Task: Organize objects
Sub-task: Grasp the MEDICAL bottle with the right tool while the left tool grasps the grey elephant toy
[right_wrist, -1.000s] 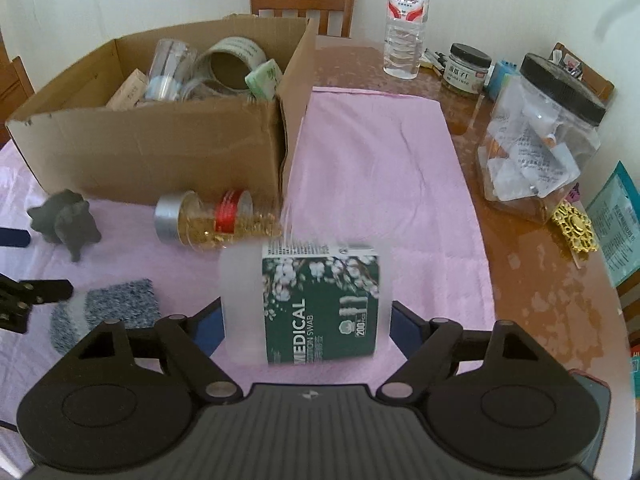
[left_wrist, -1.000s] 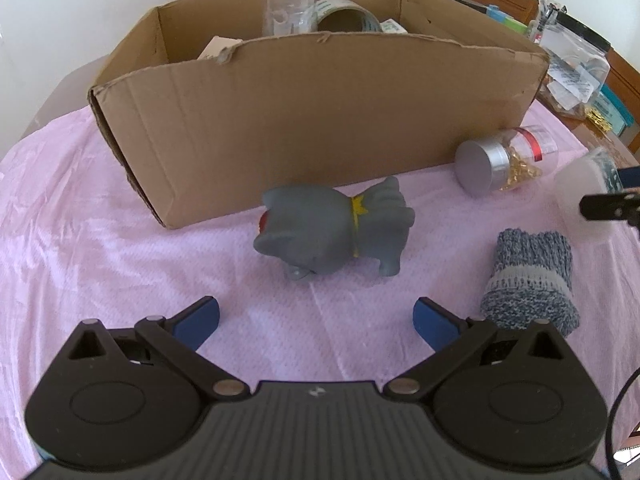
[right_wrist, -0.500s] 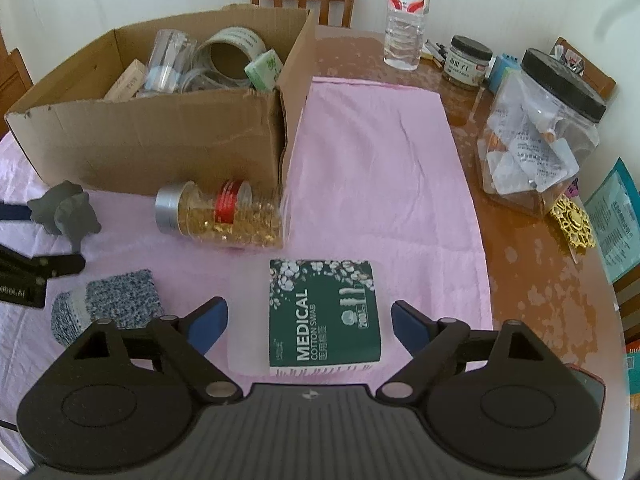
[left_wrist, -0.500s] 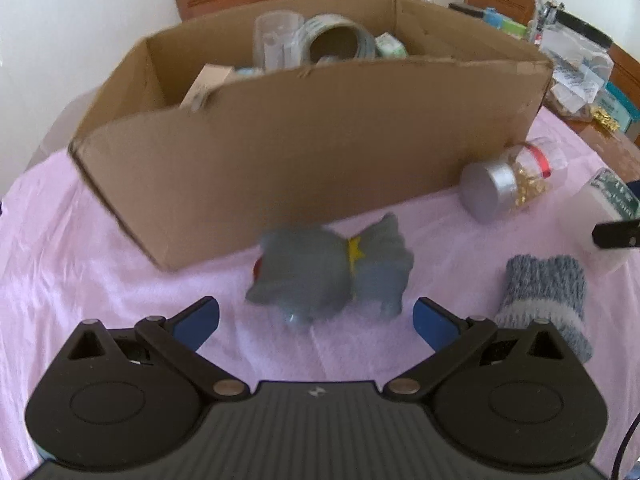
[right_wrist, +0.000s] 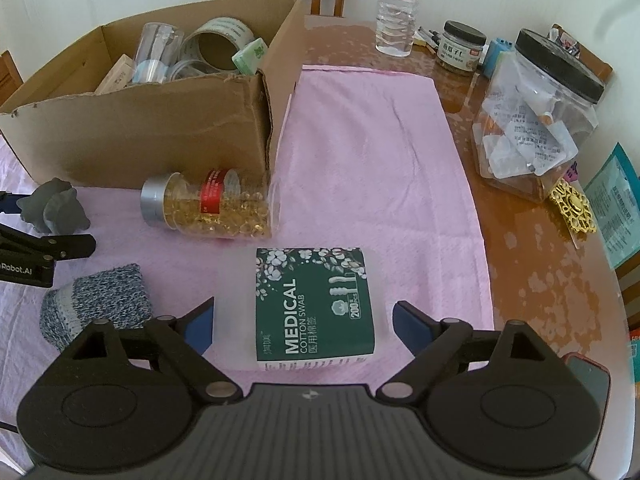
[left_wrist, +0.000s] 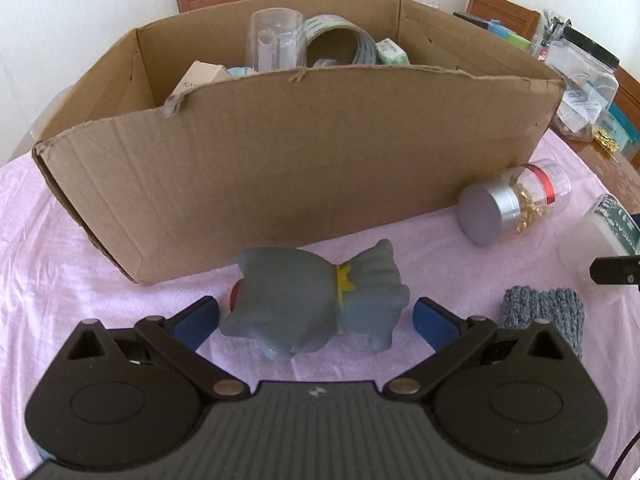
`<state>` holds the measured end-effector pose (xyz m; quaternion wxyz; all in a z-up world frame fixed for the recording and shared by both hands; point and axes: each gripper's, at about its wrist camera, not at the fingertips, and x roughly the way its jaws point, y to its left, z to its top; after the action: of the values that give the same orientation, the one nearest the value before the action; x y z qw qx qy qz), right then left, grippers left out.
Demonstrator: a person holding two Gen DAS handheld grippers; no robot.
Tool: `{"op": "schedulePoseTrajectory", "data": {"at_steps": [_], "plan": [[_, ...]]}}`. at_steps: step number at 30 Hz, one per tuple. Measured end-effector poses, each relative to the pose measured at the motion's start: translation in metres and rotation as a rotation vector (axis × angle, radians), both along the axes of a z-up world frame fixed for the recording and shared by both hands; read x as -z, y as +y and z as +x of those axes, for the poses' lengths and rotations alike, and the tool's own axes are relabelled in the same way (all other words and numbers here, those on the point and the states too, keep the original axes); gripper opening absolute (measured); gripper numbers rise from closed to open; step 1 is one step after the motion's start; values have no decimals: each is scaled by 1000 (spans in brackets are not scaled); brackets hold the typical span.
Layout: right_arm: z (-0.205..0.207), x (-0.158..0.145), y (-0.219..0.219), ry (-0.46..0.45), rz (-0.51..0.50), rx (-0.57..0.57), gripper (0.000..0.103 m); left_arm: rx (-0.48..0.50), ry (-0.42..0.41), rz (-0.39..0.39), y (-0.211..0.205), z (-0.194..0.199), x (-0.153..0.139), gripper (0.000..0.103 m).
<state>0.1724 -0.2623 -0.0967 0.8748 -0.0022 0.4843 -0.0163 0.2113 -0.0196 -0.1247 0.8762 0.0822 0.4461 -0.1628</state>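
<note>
A grey toy elephant [left_wrist: 316,300] with a yellow collar lies on the pink cloth in front of the cardboard box [left_wrist: 280,168]. My left gripper [left_wrist: 316,318] is open, its blue pads on either side of the toy, not touching it. The toy also shows in the right wrist view [right_wrist: 54,210]. My right gripper [right_wrist: 302,320] is open around a cotton swab box [right_wrist: 314,306] that lies flat on the cloth. A jar of gold beads [right_wrist: 208,210] lies on its side by the cardboard box [right_wrist: 140,136]. A grey knitted sock [right_wrist: 96,302] lies between the grippers.
The cardboard box holds a clear cup [left_wrist: 274,42], a tape roll [left_wrist: 340,46] and small packs. On the bare wooden table to the right stand a large plastic jar [right_wrist: 536,112], a water bottle [right_wrist: 396,4], a small jar [right_wrist: 460,48] and a gold ornament [right_wrist: 572,212].
My left gripper has moved forward so the toy elephant now lies between its open fingers. My right gripper has set the swab box down on the cloth and opened.
</note>
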Motion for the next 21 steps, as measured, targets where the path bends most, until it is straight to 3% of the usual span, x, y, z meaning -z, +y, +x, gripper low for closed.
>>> {"op": "schedulePoseTrajectory", "data": {"at_steps": [8, 21], "plan": [[3, 8, -1, 23, 15, 8, 94, -48, -10, -2, -9, 6, 5, 103], [13, 22, -3, 61, 14, 25, 103, -36, 32, -17, -10, 14, 0, 98]]}}
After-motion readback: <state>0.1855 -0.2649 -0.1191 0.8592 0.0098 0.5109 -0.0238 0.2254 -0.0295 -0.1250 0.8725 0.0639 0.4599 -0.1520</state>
